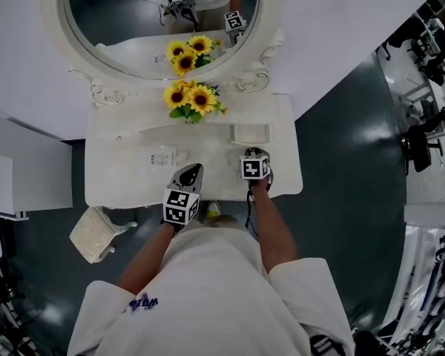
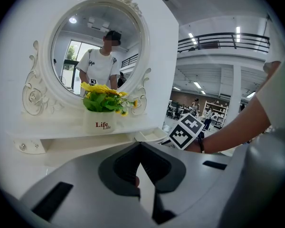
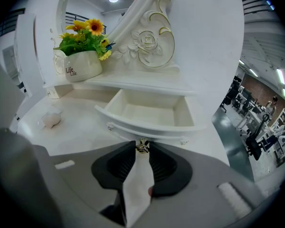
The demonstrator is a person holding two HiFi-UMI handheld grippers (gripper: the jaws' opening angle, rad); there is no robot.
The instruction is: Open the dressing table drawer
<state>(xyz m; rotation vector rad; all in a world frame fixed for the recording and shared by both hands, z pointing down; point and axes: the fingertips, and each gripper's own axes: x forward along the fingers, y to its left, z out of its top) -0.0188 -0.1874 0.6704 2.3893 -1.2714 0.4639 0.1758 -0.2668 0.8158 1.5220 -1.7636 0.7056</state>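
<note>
Drawer (image 3: pixel 147 110) of the white dressing table (image 1: pixel 119 170) stands open on the right side of the tabletop. Its inside shows only bare white floor and walls. At 10 o'clock from it in the right gripper view sits a white pot (image 3: pixel 83 65) lettered "Life", holding sunflowers (image 3: pixel 95 26) and green leaves. A small pale object (image 3: pixel 51 121) that I cannot identify lies on the tabletop at 9 o'clock from the drawer.

The right gripper (image 3: pixel 142 146) has its jaws nearly together, pinching the small brass-coloured knob (image 3: pixel 142 145) at the middle of the drawer's front. The left gripper (image 2: pixel 139 144) has its jaws pressed together with nothing between them. It hangs over the table's front edge and faces the oval mirror (image 2: pixel 97 46).

In the head view both bare forearms reach from 6 o'clock toward the table's near edge. The left gripper is at 8 o'clock from the right one, close beside it but apart. The right gripper tips down more steeply toward the drawer front, while the left points only a little below level.
</note>
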